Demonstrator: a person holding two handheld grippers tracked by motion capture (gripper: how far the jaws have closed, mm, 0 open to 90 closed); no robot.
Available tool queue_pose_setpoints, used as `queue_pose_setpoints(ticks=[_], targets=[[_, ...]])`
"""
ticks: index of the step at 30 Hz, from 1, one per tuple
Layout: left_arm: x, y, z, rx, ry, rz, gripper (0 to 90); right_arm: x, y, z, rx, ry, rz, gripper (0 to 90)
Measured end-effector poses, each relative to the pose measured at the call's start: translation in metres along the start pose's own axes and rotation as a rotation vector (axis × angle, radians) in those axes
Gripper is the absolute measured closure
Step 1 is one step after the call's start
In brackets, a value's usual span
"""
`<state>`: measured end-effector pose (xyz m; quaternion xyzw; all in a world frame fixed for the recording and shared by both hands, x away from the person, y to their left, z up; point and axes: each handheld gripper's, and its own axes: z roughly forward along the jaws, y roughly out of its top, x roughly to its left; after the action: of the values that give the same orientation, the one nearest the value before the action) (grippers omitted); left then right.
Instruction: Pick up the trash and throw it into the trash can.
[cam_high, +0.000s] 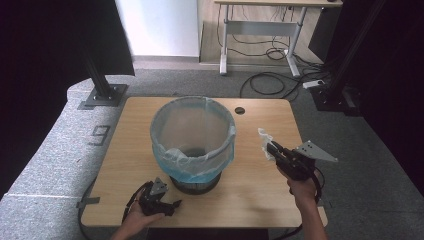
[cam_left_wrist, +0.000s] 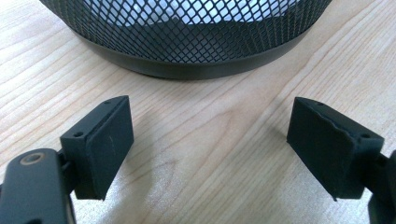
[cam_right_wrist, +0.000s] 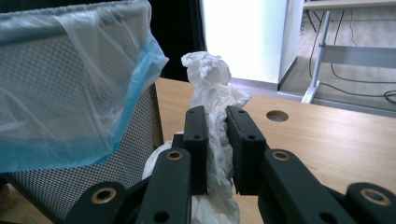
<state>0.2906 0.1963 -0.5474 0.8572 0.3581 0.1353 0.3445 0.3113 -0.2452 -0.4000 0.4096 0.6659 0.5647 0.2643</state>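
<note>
While the right gripper (cam_high: 274, 148) held a crumpled tissue (cam_right_wrist: 212, 100) clenched between its fingers (cam_right_wrist: 196, 140), lifted at the bin's (cam_high: 192, 137) three o'clock, nothing lay inside yet; the drop remained. The left gripper (cam_high: 172, 205) rested spread at six o'clock on the bench (cam_high: 260, 185).

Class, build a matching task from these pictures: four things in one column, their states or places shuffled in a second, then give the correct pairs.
Things
1. left tool
2. right tool
3. mesh bin
4. crumpled paper

States
A. lined with a blue bag
B. open, low over the table
C. pinched between two jaws
D. shut, held beside the bin

Pairs: 1-B, 2-D, 3-A, 4-C
</note>
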Motion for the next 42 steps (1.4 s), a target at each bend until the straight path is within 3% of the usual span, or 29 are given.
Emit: queue_pose_setpoints(ticks=[9, 22, 42], targets=[[0.0, 0.0, 0.0, 0.0, 0.0, 0.0, 14.5, 0.007, 0.014, -0.008, -0.033, -0.001, -0.026, 78.7], [0.0, 0.0, 0.0, 0.0, 0.004, -0.005, 14.6, 0.022, 0.024, -0.004, -0.036, 0.045, -0.054, 78.7], [-0.001, 0.0, 0.0, 0.0, 0.006, -0.008, 14.6, 0.046, 0.055, 0.019, -0.011, 0.079, -0.06, 78.7]])
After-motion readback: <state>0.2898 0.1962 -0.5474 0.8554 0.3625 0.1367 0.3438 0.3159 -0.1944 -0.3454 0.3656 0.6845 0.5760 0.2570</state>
